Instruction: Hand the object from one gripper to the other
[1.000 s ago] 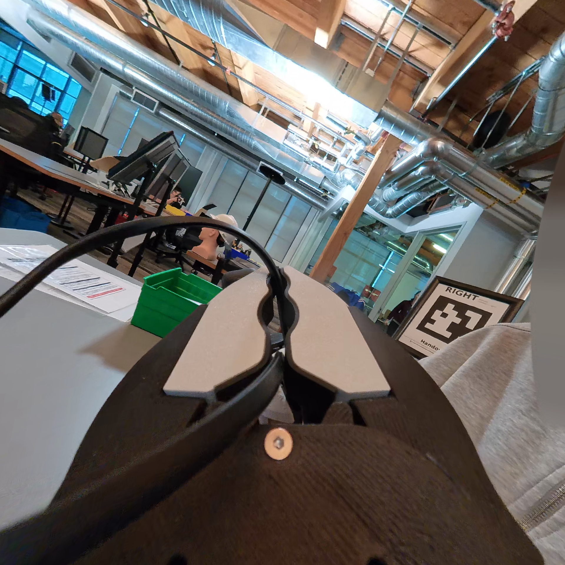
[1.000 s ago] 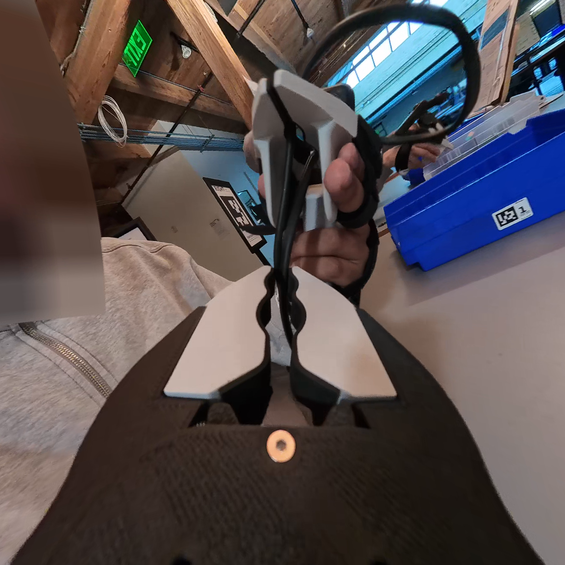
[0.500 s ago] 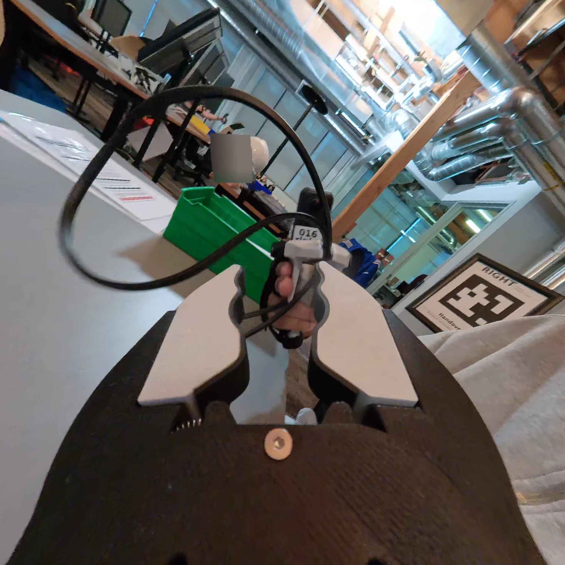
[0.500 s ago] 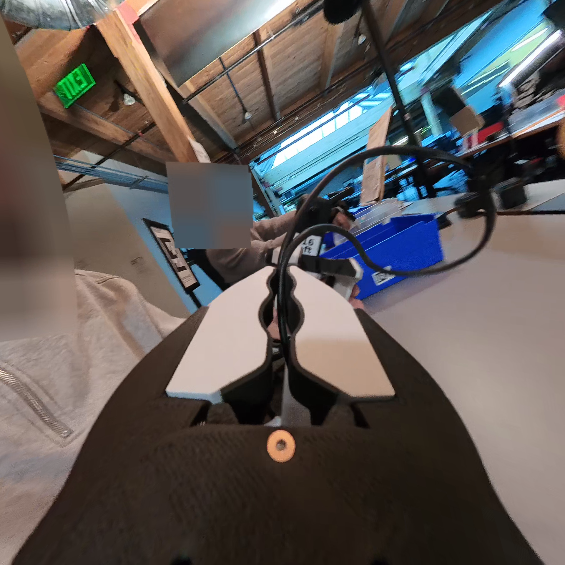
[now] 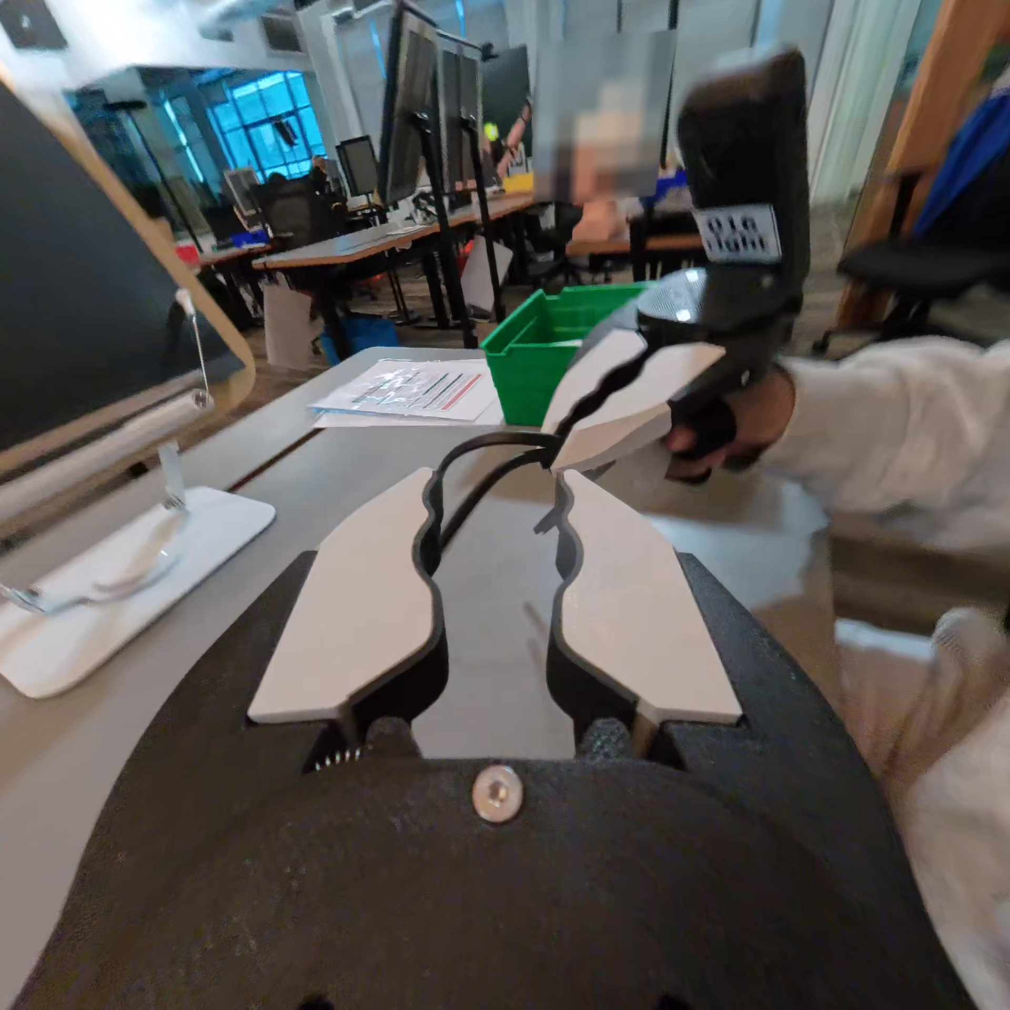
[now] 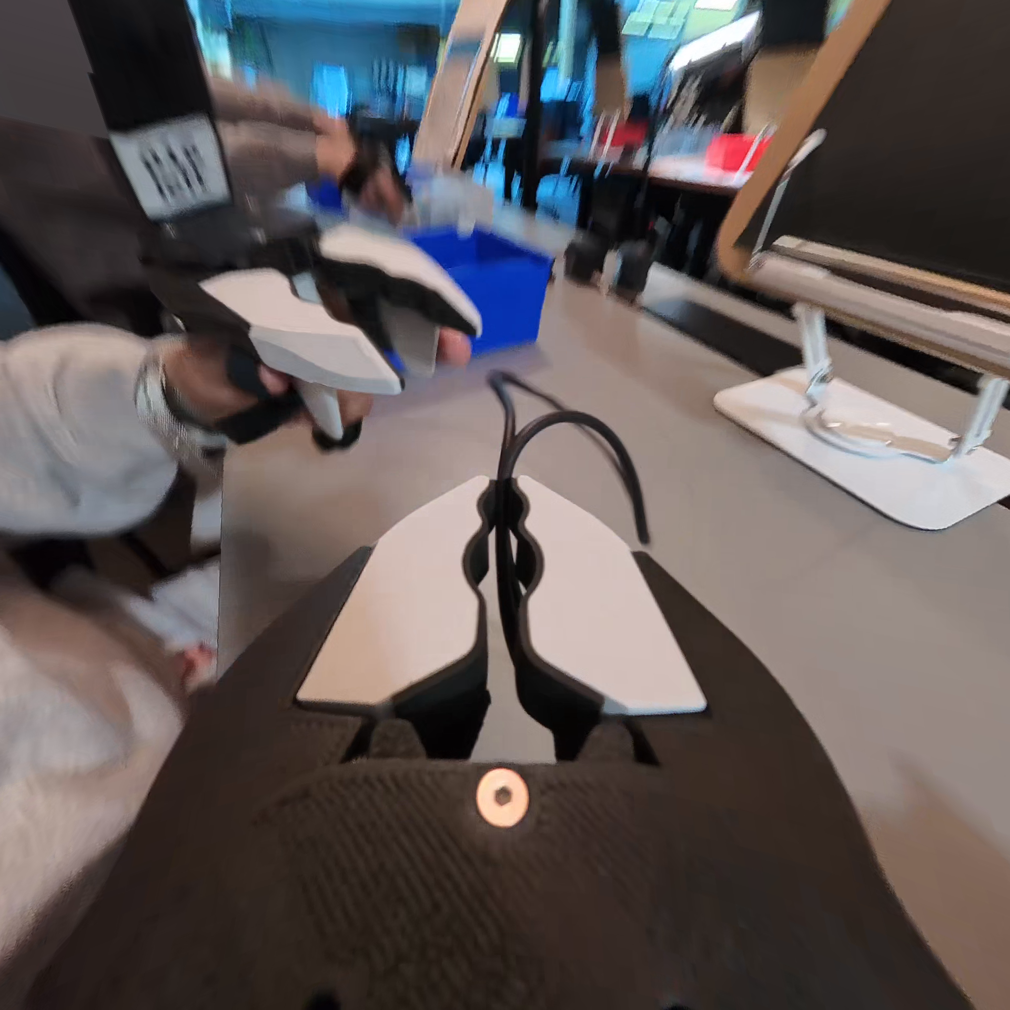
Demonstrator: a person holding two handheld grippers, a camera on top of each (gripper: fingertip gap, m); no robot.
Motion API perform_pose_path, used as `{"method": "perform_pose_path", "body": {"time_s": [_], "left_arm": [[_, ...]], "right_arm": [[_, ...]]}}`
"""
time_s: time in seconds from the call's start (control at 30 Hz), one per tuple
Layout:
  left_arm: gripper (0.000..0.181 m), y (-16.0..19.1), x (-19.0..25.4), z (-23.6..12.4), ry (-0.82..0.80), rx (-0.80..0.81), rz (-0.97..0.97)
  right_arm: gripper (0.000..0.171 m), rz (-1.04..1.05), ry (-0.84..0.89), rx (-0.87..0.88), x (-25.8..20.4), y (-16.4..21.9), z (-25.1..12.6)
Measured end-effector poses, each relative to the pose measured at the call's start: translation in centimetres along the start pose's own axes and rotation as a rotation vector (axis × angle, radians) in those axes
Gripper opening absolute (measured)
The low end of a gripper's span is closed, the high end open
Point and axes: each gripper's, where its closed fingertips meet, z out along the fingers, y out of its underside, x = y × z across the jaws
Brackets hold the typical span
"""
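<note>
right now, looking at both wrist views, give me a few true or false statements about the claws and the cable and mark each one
1. The right claw is shut on the black cable. True.
2. The left claw is clamped on the cable. False: its fingers stand apart, and the cable only passes by the left finger.
3. A green bin stands on the table beyond the left claw. True.
4. The cable is coiled inside the blue bin. False: it loops out of the right claw above the table.
5. A white monitor stand rests on the table. True.
</note>
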Motion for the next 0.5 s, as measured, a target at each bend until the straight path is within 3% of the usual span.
{"method": "perform_pose_path", "body": {"time_s": [0.13, 0.27, 0.5], "left_arm": [[0.043, 1.5, 2.1, 0.7, 0.038, -0.109, 0.244], [0.043, 3.4, 5.0, 1.4, 0.153, -0.206, 0.322], [0.027, 5.4, 7.2, 2.1, 0.176, -0.321, 0.550]], "right_arm": [[0.004, -0.042, -0.088, -0.155, -1.6, 1.5, 0.1], [0.004, -0.056, -0.223, -0.359, -4.1, 3.3, -0.6], [0.004, 0.118, -0.350, -0.524, -6.1, 4.1, -2.0]]}}
